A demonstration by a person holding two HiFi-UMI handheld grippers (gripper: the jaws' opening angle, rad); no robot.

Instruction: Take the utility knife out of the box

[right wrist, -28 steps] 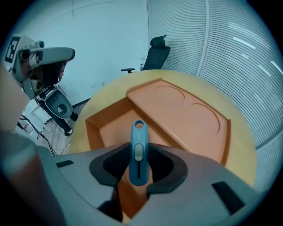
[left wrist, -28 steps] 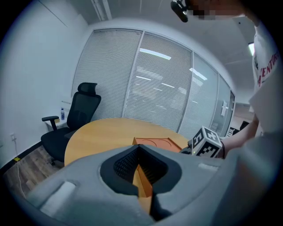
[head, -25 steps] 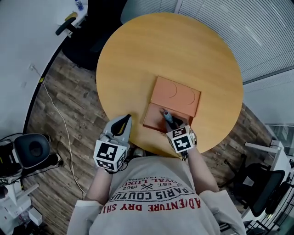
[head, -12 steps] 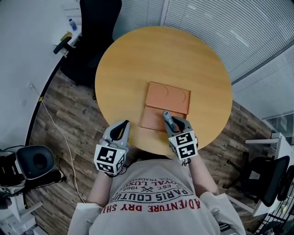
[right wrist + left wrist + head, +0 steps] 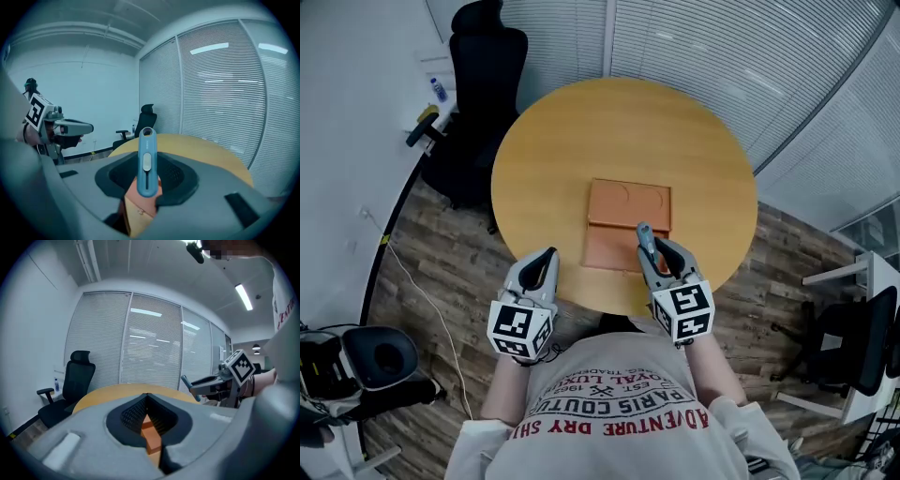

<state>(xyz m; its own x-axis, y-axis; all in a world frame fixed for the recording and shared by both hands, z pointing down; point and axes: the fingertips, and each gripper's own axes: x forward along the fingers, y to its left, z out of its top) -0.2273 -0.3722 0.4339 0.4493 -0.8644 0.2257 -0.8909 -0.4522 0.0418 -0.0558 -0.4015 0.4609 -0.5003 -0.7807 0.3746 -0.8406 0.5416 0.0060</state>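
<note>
Right tongs pinch the slim blue knife with its grey slider, now lifted above the orange box on the table. Left tongs, pressed together and empty, rose too.

The right tool hides the lower end of the utility knife.
</note>
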